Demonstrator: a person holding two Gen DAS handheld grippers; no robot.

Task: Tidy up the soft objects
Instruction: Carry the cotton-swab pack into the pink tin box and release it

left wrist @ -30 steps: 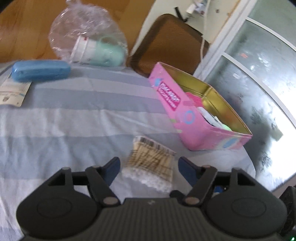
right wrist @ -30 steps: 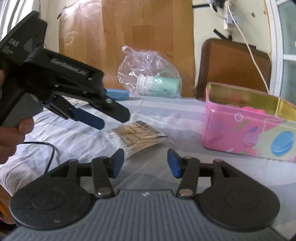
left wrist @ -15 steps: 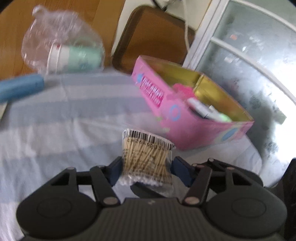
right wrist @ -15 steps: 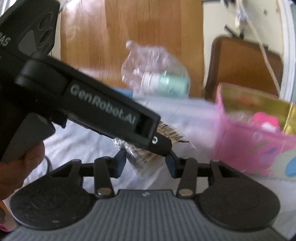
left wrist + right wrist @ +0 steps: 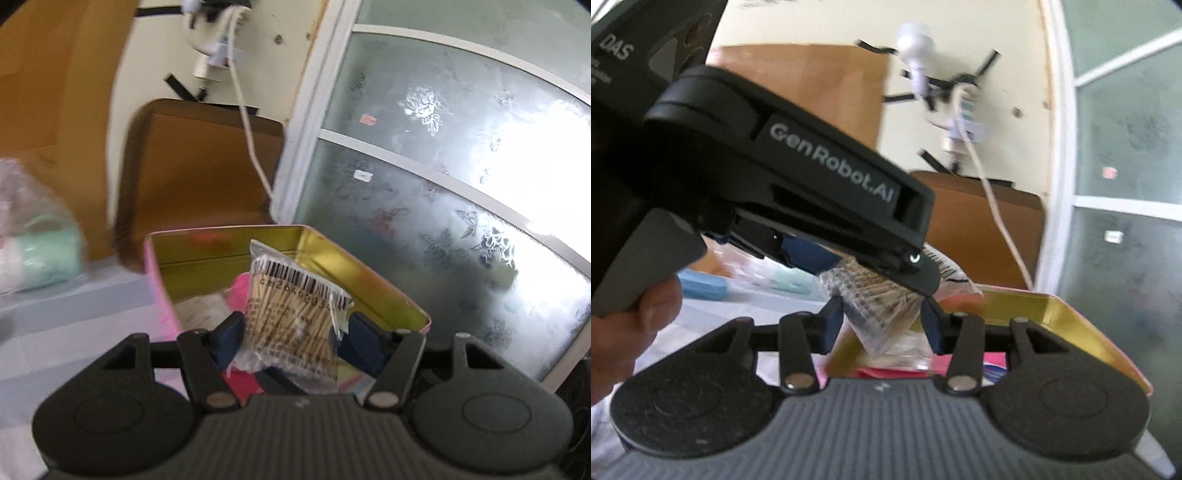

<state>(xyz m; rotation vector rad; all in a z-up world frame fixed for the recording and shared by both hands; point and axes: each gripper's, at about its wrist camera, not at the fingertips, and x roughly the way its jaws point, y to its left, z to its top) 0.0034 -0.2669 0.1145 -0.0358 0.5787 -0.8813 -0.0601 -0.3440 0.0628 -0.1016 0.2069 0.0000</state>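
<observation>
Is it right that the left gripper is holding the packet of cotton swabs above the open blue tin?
Not quite: the tin is pink outside and gold inside, not blue. The left wrist view shows it. The rest holds: the left gripper has the packet of cotton swabs between its fingers, above the open tin.

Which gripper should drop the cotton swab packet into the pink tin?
Left. The left gripper grips the cotton swab packet above the open pink tin; the right gripper only brackets the packet's lower end.

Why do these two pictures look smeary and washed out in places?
Left wrist view: the frosted window glares white at right, and the plastic bag at left is motion-blurred. Right wrist view: the wall plug and tin are smeared; fisheye bends the frame.
</observation>
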